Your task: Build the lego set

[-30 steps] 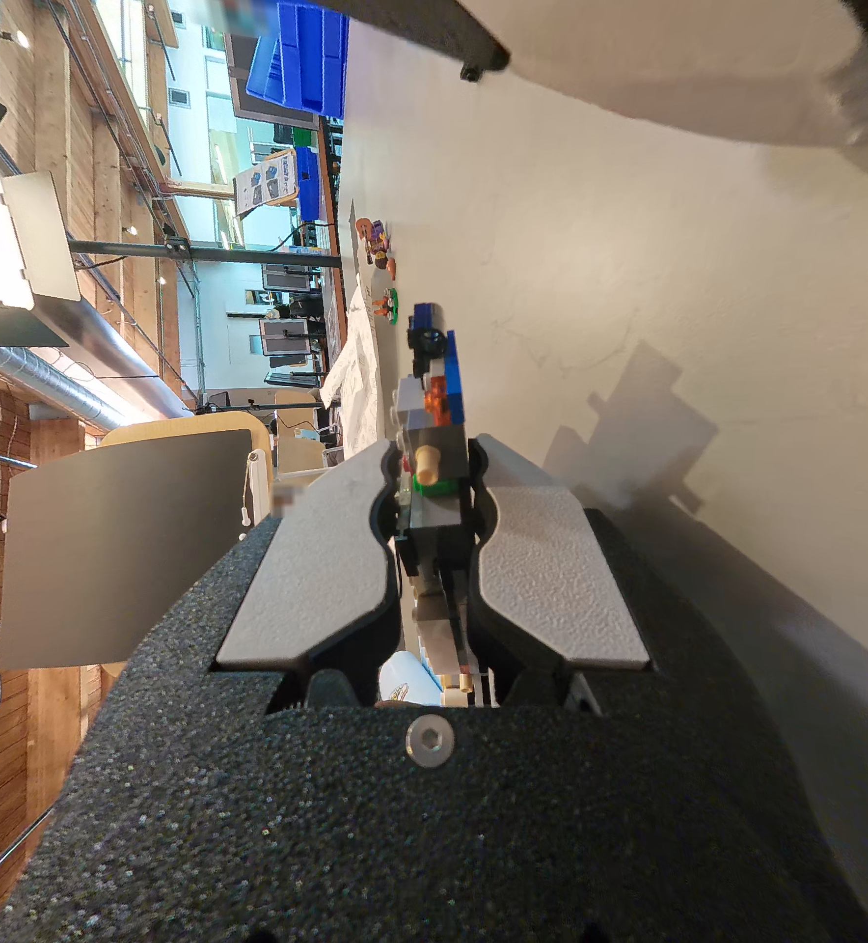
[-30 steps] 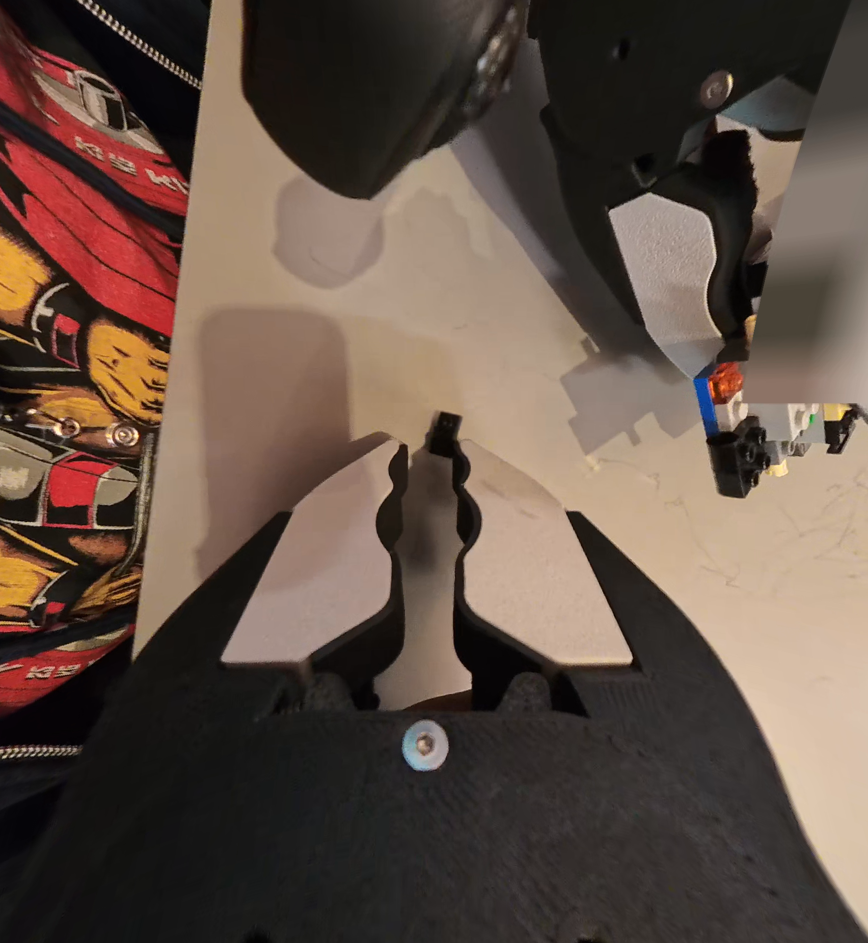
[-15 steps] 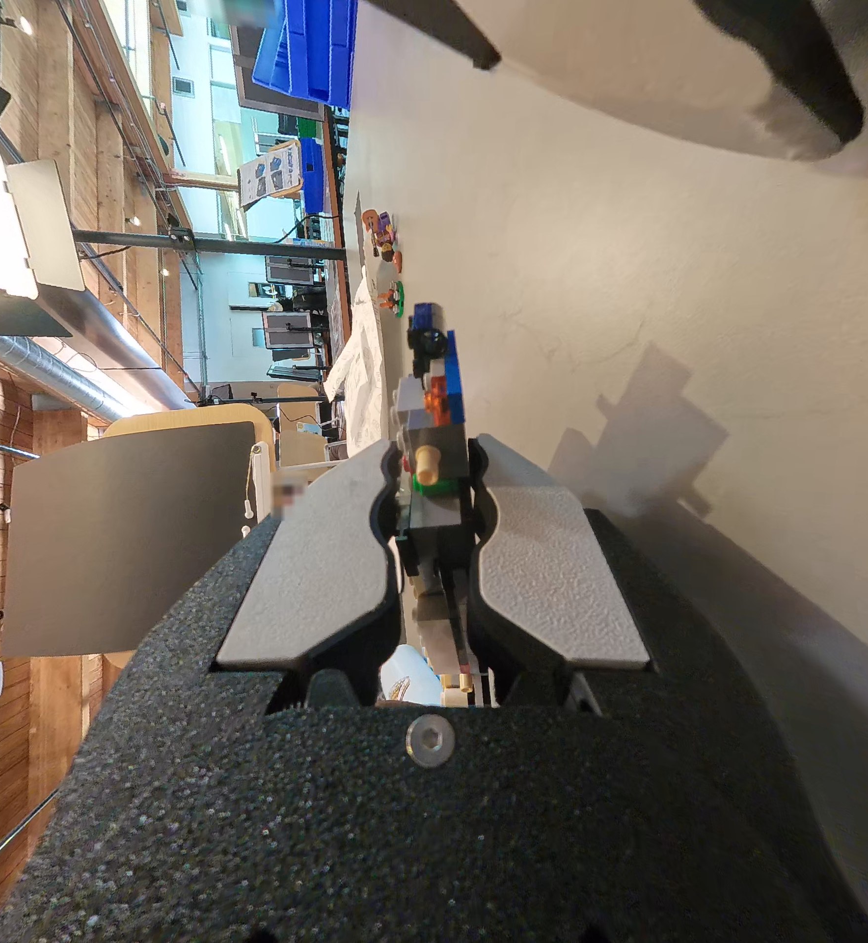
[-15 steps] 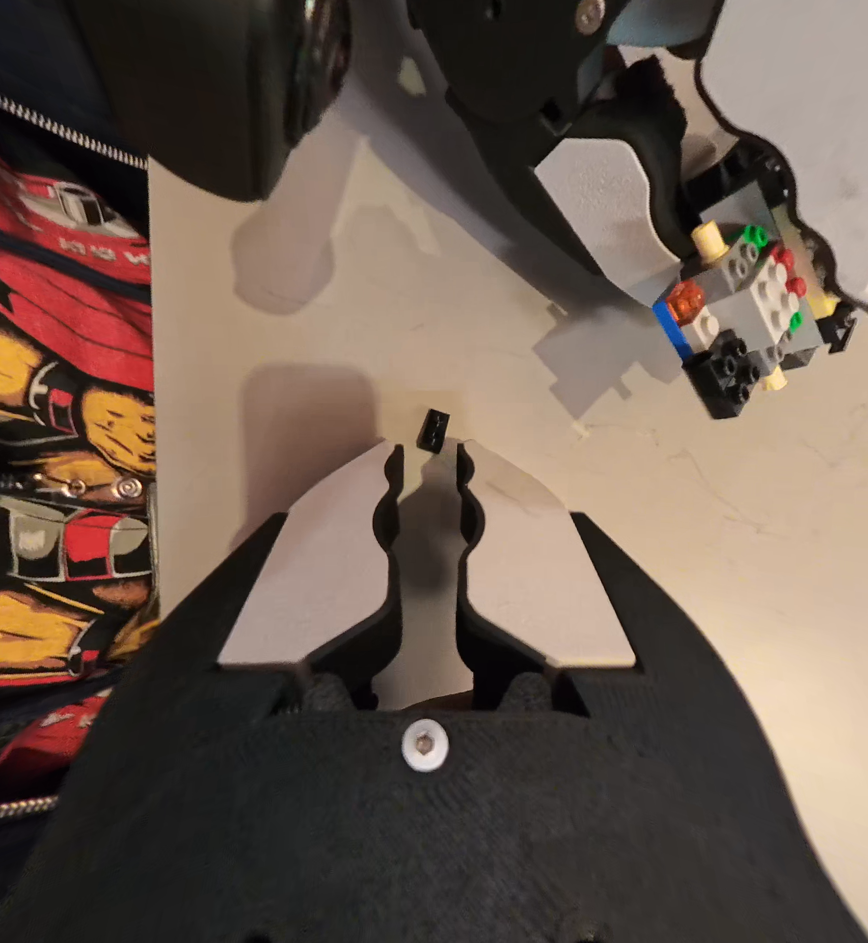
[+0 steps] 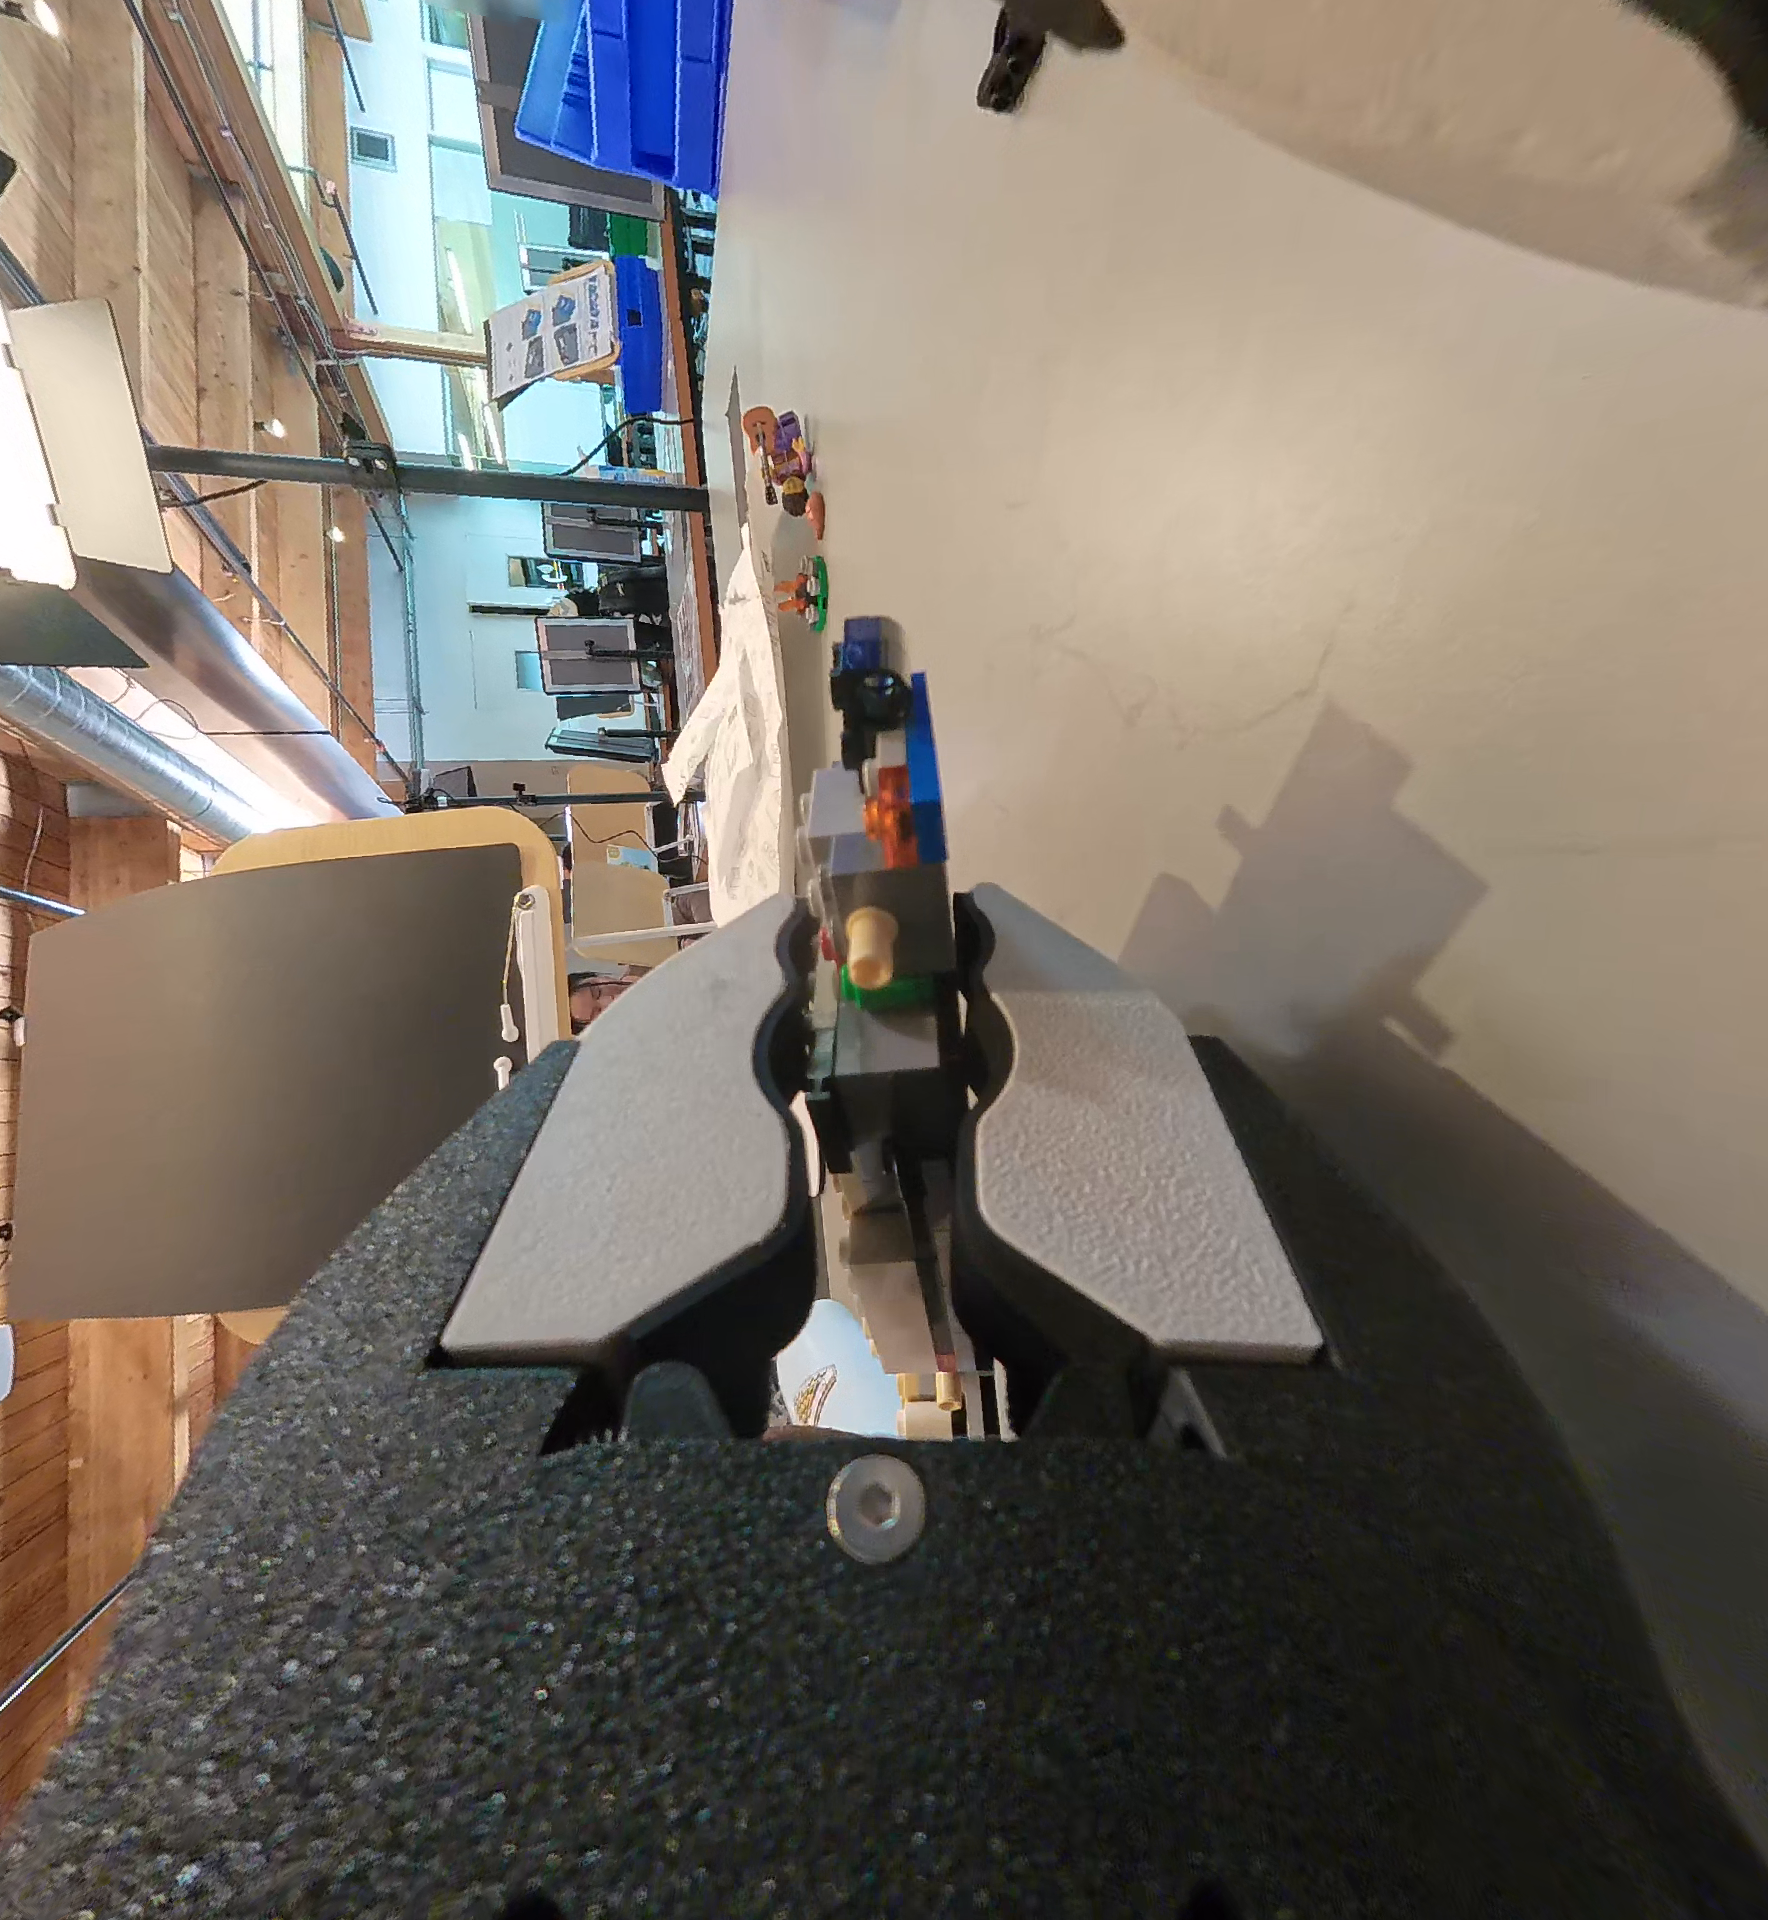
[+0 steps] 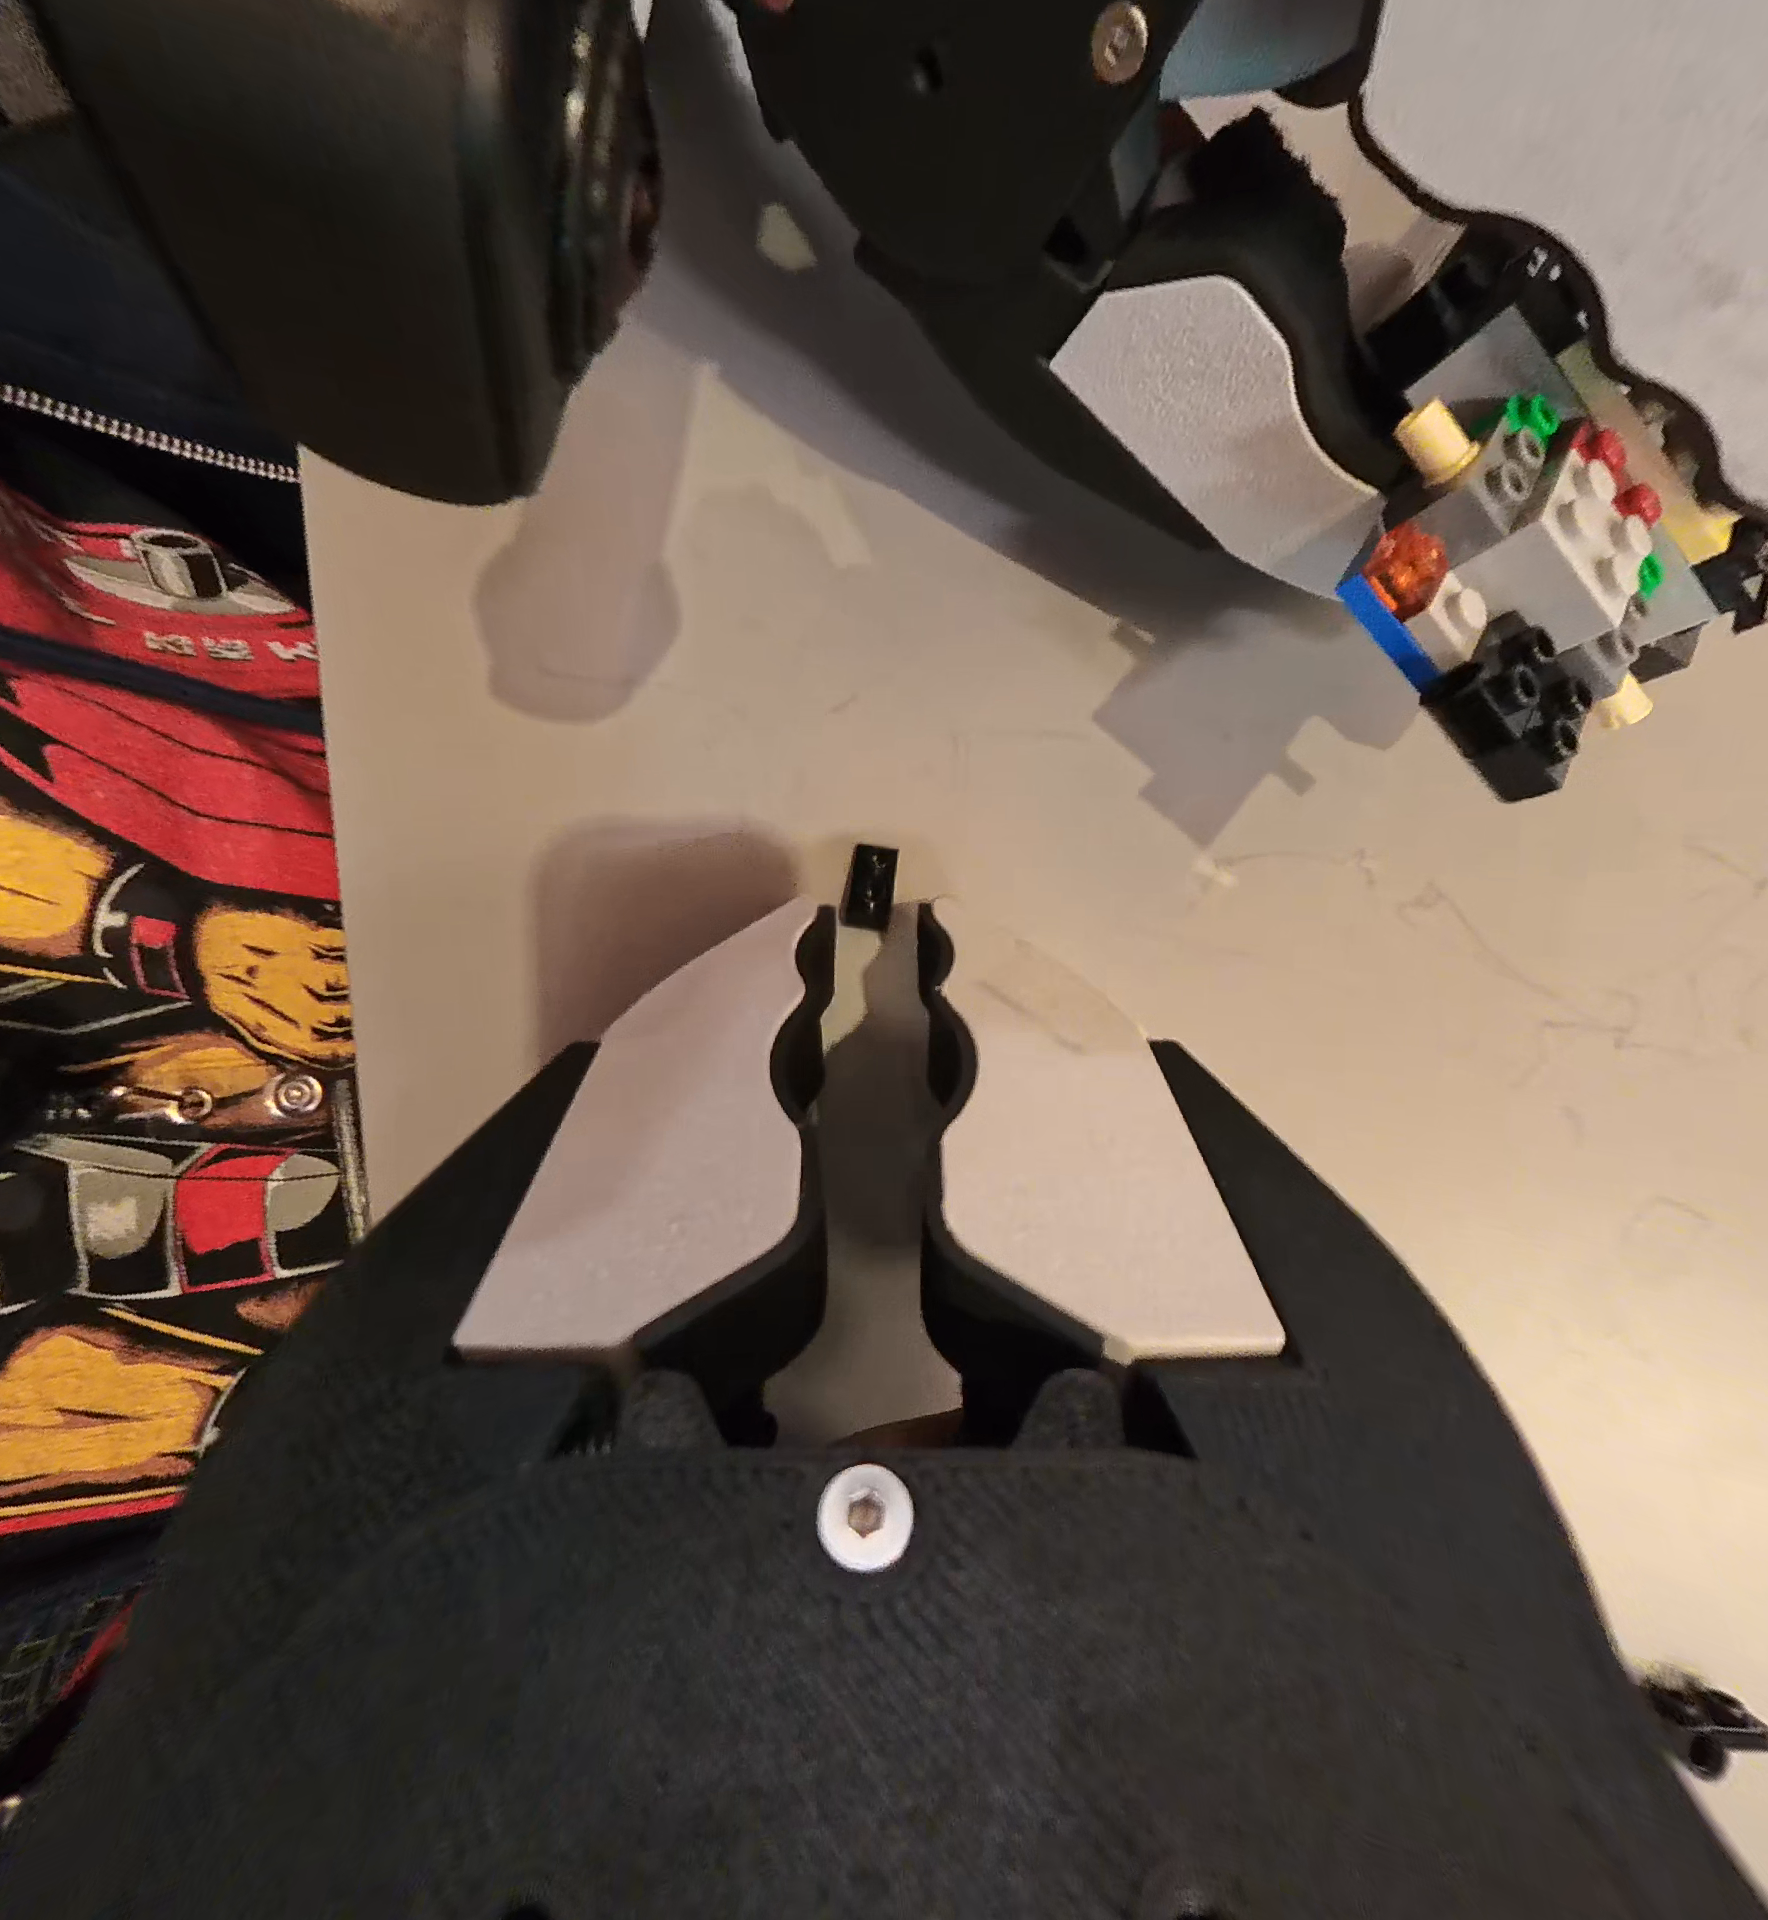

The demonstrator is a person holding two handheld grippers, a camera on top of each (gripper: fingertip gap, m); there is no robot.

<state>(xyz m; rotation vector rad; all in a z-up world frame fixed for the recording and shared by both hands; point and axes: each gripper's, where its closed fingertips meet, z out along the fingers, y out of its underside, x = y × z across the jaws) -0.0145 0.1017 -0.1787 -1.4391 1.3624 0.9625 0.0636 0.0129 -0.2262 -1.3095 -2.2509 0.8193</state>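
My left gripper (image 5: 885, 920) is shut on a multicoloured brick model (image 5: 895, 852) of grey, black, blue and orange bricks with a tan peg, held just off the pale table (image 5: 1275, 520). The model also shows in the right wrist view (image 6: 1545, 561), between the left gripper's fingers (image 6: 1181, 405). My right gripper (image 6: 869, 912) is low over the table (image 6: 1275, 1039), its jaws narrowly apart. A small black brick piece (image 6: 869, 881) sits at its tips, against the left fingertip (image 6: 815, 920), with a gap to the right one.
A person's red and yellow patterned shirt (image 6: 111, 831) is at the table's left edge. A small black part (image 6: 1711, 1735) lies at the lower right. Far along the table are minifigures (image 5: 786, 462), a paper sheet (image 5: 745, 748) and blue bins (image 5: 631, 83). A chair (image 5: 277, 1039) stands beyond. My hands' fingertips stand some 12 cm from each other.
The small black piece sat between my right fingertips a second ago, then lay loose and tilted ahead of them; now it rests by the left tip. The left gripper turned the model towards the right camera.
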